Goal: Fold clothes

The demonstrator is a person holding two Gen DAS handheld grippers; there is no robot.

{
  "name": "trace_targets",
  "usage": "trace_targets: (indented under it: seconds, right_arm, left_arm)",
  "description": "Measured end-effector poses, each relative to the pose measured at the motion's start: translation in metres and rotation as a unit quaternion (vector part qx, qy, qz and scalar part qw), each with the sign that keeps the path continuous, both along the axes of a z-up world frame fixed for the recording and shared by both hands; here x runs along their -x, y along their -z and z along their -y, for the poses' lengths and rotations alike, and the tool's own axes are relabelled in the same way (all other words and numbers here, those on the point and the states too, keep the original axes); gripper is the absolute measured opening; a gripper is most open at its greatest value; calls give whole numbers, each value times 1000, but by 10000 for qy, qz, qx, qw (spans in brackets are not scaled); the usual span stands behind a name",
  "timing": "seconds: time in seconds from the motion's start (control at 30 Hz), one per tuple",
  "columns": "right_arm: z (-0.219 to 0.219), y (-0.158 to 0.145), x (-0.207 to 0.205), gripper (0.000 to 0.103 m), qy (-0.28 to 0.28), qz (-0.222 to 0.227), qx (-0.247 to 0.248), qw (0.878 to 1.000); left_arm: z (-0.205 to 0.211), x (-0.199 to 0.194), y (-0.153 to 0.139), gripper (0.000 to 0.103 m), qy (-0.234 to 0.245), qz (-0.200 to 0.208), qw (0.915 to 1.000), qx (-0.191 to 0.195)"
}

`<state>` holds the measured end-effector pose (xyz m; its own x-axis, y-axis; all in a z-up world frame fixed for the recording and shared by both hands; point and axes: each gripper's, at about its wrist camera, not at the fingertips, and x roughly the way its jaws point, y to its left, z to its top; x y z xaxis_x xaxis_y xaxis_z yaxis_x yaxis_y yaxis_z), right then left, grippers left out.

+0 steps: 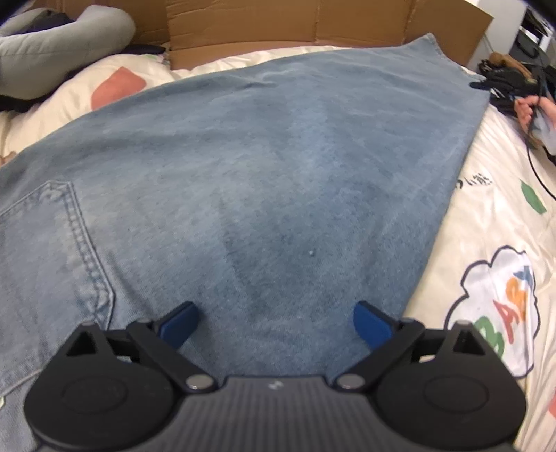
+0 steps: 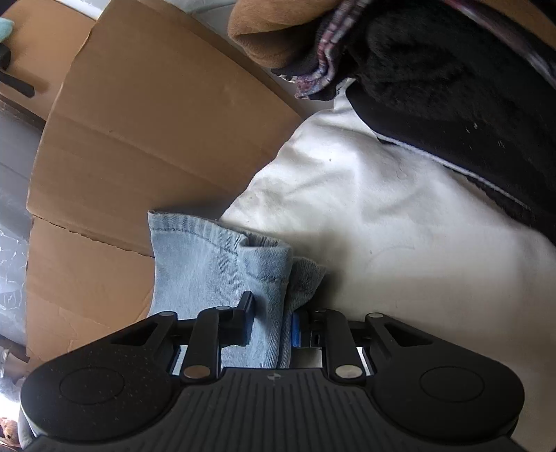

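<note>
Basically a bed job: cream duvet [image 1: 493, 222] with cartoon prints (coloured letters in a cloud outline, pink and green blobs) is the work surface, and everything below is placed relative to it. Flattened brown cardboard [image 1: 278, 31] stands along the duvet's far edge; a grey cushion [image 1: 52, 45] sits at its far-left corner, and a dark tangle of clothes and cables [image 1: 504, 80] lies off its far-right corner. A person's hand [image 1: 531, 111] shows at the duvet's right edge. Blue jeans [image 1: 260, 174] lie flat across the duvet, covering most of its middle; a stitched back pocket [image 1: 52, 250] is on the near-left side. Left gripper [image 1: 274, 325] hovers over the near part of the denim, jaws spread wide, nothing between the blue pads [image 1: 370, 327]; cannot tell if they touch the cloth. Right gripper [image 2: 271, 325] is at the duvet's far edge by the cardboard, jaws narrowed and pinching the hem end of a jeans leg [image 2: 222, 267], denim bunched between the pads. Beyond it on the duvet: a black fleecy garment [image 2: 451, 87], a tan one [image 2: 278, 31] and a bit of plaid fabric. Jeans' long axis runs from the pocket end, near-left on the duvet, to the hem end, far-right toward the cardboard; the leg tapers that way.
</note>
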<state>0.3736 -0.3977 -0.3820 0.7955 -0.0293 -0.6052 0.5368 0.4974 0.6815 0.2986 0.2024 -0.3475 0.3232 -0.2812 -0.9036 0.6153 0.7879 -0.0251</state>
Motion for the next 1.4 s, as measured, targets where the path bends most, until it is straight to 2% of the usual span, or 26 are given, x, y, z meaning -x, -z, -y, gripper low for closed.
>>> trace_targets:
  seconds: [0.03,0.1,0.27,0.37,0.43,0.53,0.77,0.8,0.87,1.17,1.4]
  right_arm:
    - [0,-2,-1,14,-16,-16,37,10000]
    - [-1,-4,0,10,43,20,10,10000]
    - [-3,-4,7,10,214,179,-89,9996]
    - [0,4,11,14,223,248,-175,9993]
    - [1,13,14,22,268,371,-410,9981]
    - [6,16,13,22,252,408,-571,9972]
    - [7,15,4,17,169,365,-480,9980]
    - [5,13,4,10,218,345,-502,9979]
    - [2,5,3,7,239,327,-463,9981]
    - [3,-22,2,7,-152,291,-115,9994]
    - [10,-28,1,7,-373,385,-174,9984]
  left_arm:
    - [-1,0,1,100,58,13,10000,25]
    - [-3,-1,2,101,150,39,9998,104]
    - [-8,0,6,102,169,125,9991,357]
    - [-10,4,6,102,198,192,9987,422]
    - [-12,5,5,102,199,174,9988,418]
    - [-10,6,5,102,213,148,9991,346]
    - [-4,11,1,102,366,160,9992,54]
    - [-4,10,-1,102,350,116,9993,33]
    - [-4,8,-2,102,270,38,9996,40]
    - [-12,14,-10,97,-6,192,9998,85]
    - [-24,23,-23,96,-562,204,9982,41]
